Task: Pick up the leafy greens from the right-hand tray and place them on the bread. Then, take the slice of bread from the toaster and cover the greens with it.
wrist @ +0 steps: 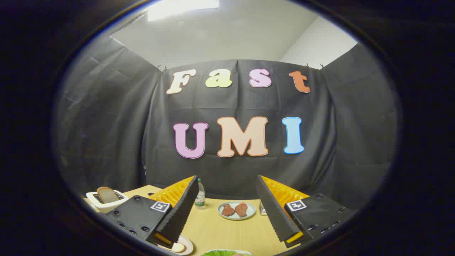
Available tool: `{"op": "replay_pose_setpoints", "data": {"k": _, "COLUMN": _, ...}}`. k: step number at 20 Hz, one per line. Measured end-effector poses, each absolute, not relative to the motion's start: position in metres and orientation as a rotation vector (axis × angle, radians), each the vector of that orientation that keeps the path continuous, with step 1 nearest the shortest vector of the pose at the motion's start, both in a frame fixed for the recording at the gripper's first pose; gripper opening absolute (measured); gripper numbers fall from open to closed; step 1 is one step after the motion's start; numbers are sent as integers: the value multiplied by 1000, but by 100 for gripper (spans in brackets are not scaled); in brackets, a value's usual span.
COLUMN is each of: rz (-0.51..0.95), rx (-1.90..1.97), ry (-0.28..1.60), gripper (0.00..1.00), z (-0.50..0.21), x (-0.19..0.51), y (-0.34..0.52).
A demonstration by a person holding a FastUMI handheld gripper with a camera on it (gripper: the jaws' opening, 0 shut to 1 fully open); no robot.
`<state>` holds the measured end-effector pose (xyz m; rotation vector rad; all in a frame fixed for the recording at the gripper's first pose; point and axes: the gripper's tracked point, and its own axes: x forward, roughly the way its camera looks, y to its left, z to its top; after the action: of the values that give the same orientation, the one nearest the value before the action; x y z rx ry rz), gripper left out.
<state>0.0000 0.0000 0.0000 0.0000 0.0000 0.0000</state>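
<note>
The desk (220,231) looks like smooth, pale wood with a matt finish. The gripper (227,209) stands open, its fingers (183,209) ribbed and matt. The plate (250,210) under the meat seems glazed ceramic. The toaster (93,200) is probably glossy plastic.

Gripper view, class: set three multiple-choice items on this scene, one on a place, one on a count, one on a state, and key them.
1. Where is the slice of bread?
A. standing in the white toaster
B. on the plate with the meat
C. between the fingers

2. How many pieces of meat lie on the pale plate?
A. one
B. two
C. four

3. How does the gripper stand?
A. shut on the bottle
B. shut on the greens
C. open, holding nothing

Key: 1 A, the slice sticks up from the toaster's slot. 2 B, two brown pieces lie side by side. 3 C, the fingers stand wide apart over the wooden table.
</note>
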Motion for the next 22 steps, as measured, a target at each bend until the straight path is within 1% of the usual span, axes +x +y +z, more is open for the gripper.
{"op": "replay_pose_setpoints", "data": {"k": 17, "rz": 43, "rx": -14, "ry": 22, "gripper": 100, "z": -7, "x": -2, "y": -9}}
{"op": "replay_pose_setpoints", "data": {"k": 22, "rz": 93, "rx": -66, "ry": 54, "gripper": 100, "z": -20, "x": 4, "y": -17}}
